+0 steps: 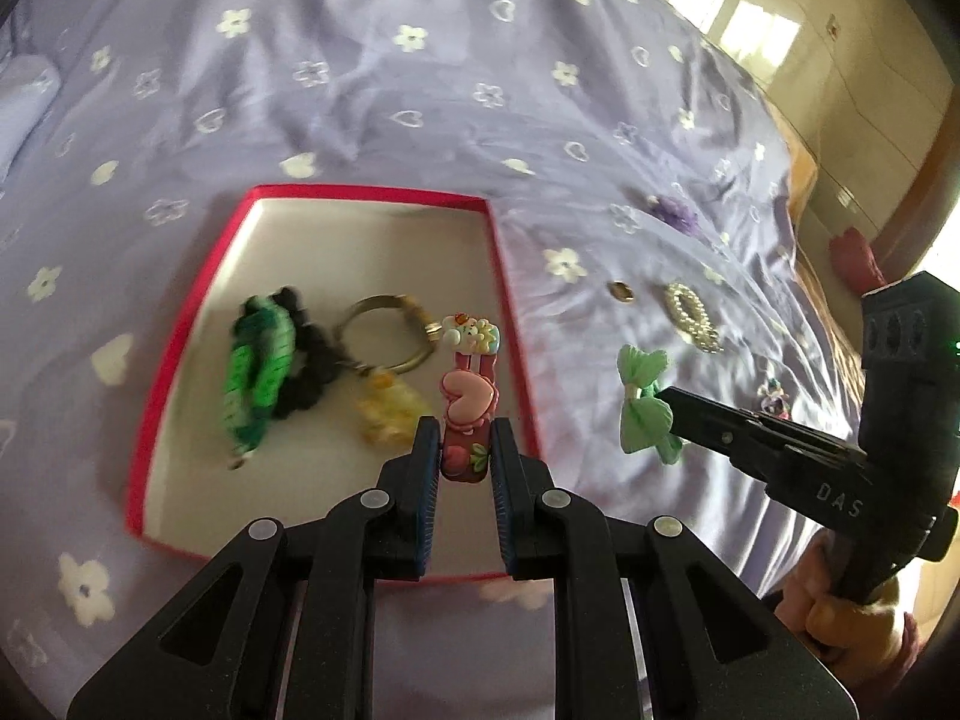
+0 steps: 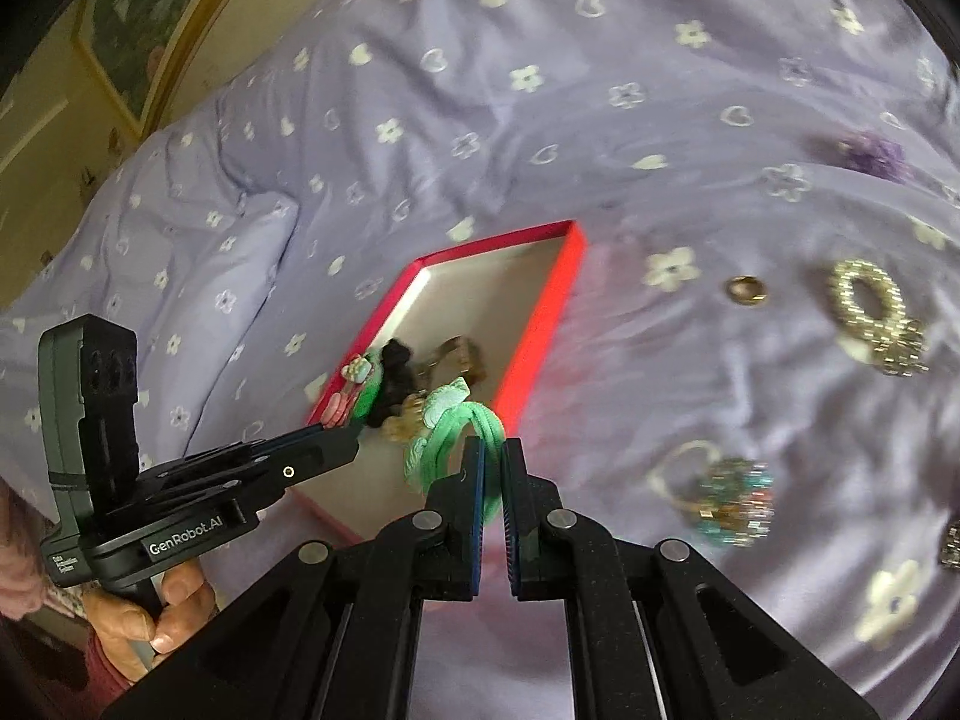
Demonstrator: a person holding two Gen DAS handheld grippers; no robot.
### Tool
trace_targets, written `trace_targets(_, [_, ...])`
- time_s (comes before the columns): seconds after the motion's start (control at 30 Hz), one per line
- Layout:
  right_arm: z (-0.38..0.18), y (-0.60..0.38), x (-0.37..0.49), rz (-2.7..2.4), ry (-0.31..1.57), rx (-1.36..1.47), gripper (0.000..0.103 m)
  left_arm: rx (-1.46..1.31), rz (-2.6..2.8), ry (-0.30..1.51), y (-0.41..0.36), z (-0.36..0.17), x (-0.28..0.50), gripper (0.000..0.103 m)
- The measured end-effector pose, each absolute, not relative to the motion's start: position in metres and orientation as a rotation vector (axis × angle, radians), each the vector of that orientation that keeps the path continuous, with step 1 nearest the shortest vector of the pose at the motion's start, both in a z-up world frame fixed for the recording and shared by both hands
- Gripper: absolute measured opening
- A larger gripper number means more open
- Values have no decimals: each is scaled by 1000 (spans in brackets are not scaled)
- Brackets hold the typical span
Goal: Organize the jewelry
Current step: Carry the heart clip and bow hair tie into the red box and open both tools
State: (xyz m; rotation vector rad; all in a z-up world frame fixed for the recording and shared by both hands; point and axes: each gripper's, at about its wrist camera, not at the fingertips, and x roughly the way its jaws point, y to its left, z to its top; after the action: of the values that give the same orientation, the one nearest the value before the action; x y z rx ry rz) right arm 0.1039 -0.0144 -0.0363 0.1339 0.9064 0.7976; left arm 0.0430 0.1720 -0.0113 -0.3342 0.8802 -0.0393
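the left gripper [image 1: 463, 450] clamps the pink clip [image 1: 467, 414] lengthwise, over the red box's [image 1: 366, 192] right edge. the right gripper [image 2: 493, 468] pinches the mint hair tie [image 2: 456, 438] just beside that box.

The bedspread [image 1: 420, 108] is lilac, printed with white flowers and heart outlines; the box [image 1: 366, 191] at its centre has a red rim and cream floor; inside lie a bright green and black scrunchie [image 1: 264, 372] and a pink heart-patterned clip [image 1: 468, 402]; at three o'clock, a mint-green bow [image 1: 642, 402] and pearl-white ring [image 1: 690, 315]; both grippers are black.
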Motion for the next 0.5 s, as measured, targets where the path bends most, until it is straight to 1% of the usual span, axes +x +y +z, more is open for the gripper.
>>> trace_targets(0.5, [-52, 57, 96, 886, 960, 22, 5, -386, 67, 908, 221, -36, 21, 15])
